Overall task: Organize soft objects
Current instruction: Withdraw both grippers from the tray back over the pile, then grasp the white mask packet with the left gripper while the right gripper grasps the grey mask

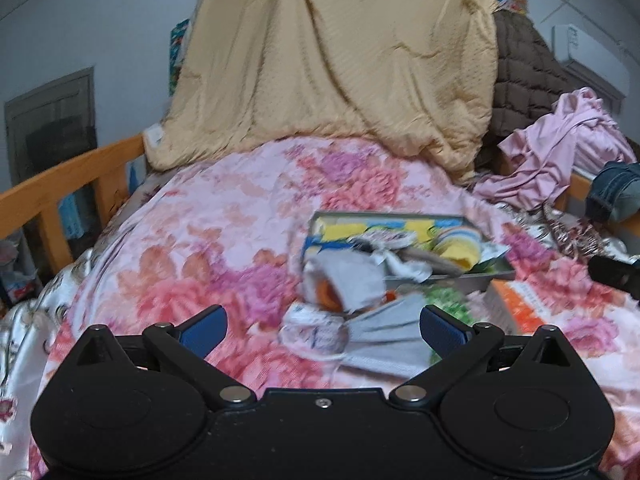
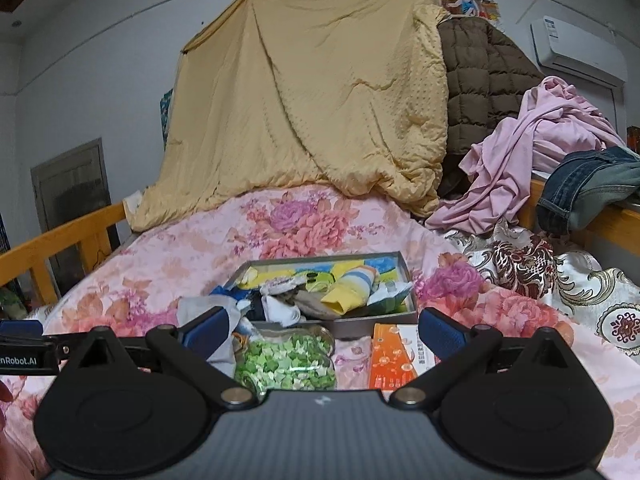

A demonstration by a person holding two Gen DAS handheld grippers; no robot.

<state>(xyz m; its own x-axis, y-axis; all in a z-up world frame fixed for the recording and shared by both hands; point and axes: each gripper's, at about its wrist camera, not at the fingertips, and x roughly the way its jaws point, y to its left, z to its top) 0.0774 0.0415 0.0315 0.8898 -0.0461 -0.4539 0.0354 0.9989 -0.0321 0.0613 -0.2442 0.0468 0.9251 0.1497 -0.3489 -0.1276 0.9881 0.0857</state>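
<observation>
Step in hand, as judged: approach for a pick. Neither gripper holds anything, and loose soft items lie outside the tray.

Left gripper (image 1: 322, 330): jaws spread wide, released. Between the jaws and just ahead of them lie a white sock (image 1: 314, 332) and, touching it on the right, a grey sock (image 1: 384, 330). Just beyond these sits a grey bundle (image 1: 344, 284) with an orange patch; the view is blurred, so whether it is one item or more cannot be told. The tray (image 1: 496, 272) stands farther ahead, right of the jaw centreline, on the bed (image 1: 192, 240).

Right gripper (image 2: 322, 330): jaws spread wide, released. Directly between the jaws is a clear jar (image 2: 286, 362) of green paper stars. By the right jaw lies an orange box (image 2: 390, 364). The tray (image 2: 404, 314) is straight ahead of the jaws, beyond the jar.

Next move, as judged: the left gripper needs a short advance and descent so that one sock sits between the pads, then closure on that sock alone, then transfer forward and right to the tray. Soft cloth calls for a deep grasp, or it may slip free.

Count:
- Grippers: 2
- Tray: 1, heaped with socks and cloths; number not readable
- Socks outside the tray, clearly separate: 2
- Grey bundle: 1
- Jar: 1
- Orange box: 1
</observation>
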